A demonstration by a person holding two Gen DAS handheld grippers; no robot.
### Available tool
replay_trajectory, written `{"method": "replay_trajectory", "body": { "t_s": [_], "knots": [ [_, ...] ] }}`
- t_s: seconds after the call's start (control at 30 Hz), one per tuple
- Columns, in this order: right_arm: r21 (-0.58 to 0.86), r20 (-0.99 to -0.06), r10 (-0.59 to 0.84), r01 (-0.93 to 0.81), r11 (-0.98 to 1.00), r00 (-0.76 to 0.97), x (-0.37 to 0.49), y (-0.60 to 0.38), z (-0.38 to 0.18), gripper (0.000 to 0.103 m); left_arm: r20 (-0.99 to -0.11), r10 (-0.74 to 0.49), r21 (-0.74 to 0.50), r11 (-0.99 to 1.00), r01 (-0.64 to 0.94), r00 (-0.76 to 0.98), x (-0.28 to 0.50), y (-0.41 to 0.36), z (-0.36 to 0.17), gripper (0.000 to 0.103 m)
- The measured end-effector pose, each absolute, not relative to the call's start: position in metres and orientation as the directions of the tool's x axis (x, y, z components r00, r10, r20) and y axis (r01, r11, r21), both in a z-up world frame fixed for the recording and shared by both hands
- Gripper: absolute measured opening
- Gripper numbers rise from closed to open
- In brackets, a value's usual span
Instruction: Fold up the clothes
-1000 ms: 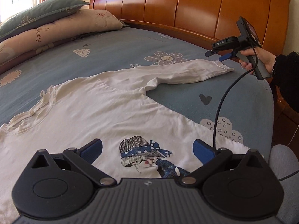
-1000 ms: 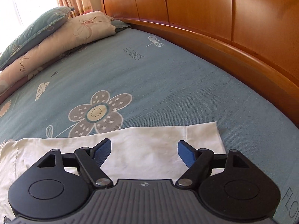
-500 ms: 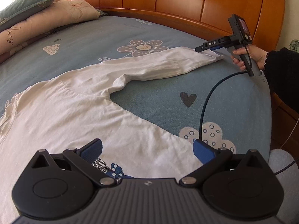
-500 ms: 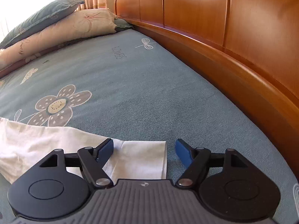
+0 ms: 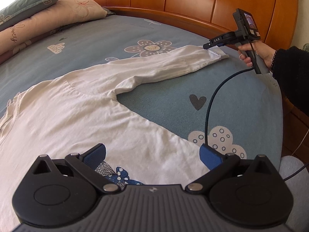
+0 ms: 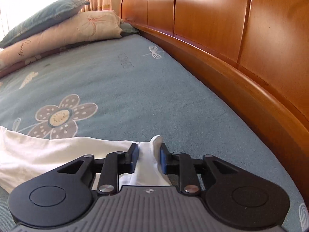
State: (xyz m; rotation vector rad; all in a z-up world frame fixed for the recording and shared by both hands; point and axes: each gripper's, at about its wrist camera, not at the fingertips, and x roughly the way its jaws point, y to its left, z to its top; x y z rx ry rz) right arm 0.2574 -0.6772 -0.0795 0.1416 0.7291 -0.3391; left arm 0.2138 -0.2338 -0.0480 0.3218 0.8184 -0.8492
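Observation:
A white long-sleeved shirt with a printed figure lies flat on the blue flowered bedsheet. Its sleeve stretches out to the far right. My left gripper hovers open over the shirt's lower right body, nothing between its blue pads. My right gripper, held by a hand in a black sleeve, is at the sleeve's cuff. In the right wrist view the right gripper has its jaws closing, and the cuff is bunched between the pads, a fold pushed up.
The wooden headboard runs close along the right of the right gripper. Pillows are stacked at the far left. A black cable hangs from the right gripper across the sheet. The mattress edge drops off at the right.
The right gripper's jaws went from wide apart around the flat cuff to narrow, pinching it into a fold. The left gripper slid right over the shirt, then held still.

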Motion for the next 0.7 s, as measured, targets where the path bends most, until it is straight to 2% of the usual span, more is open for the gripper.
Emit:
{"method": "replay_trajectory", "body": {
  "t_s": [0.03, 0.17, 0.3, 0.43, 0.63, 0.7],
  "knots": [
    [0.001, -0.658, -0.249, 0.331, 0.944, 0.711, 0.258, -0.67, -0.075, 0.046, -0.749, -0.537, -0.06, 0.638, 0.767, 0.388, 0.214, -0.232, -0.048, 0.102],
    [-0.038, -0.593, -0.222, 0.249, 0.968, 0.774, 0.259, -0.639, -0.054, 0.046, -0.755, -0.54, -0.075, 0.636, 0.768, 0.372, 0.212, -0.228, -0.056, 0.102],
    [-0.02, -0.566, 0.04, -0.063, 0.998, 0.824, 0.29, -0.584, -0.045, 0.047, -0.76, -0.558, -0.123, 0.627, 0.769, 0.334, 0.211, -0.227, -0.067, 0.102],
    [-0.051, -0.629, 0.213, -0.314, 0.948, 0.747, 0.342, -0.528, -0.061, 0.046, -0.767, -0.561, -0.159, 0.638, 0.754, 0.313, 0.213, -0.22, -0.075, 0.102],
    [-0.046, -0.71, 0.277, -0.435, 0.899, 0.647, 0.373, -0.506, -0.081, 0.045, -0.753, -0.593, -0.184, 0.605, 0.775, 0.284, 0.213, -0.21, -0.078, 0.102],
    [-0.023, -0.73, 0.301, -0.461, 0.887, 0.614, 0.376, -0.505, -0.087, 0.041, -0.746, -0.604, -0.19, 0.597, 0.779, 0.282, 0.214, -0.208, -0.08, 0.102]
  ]
}}
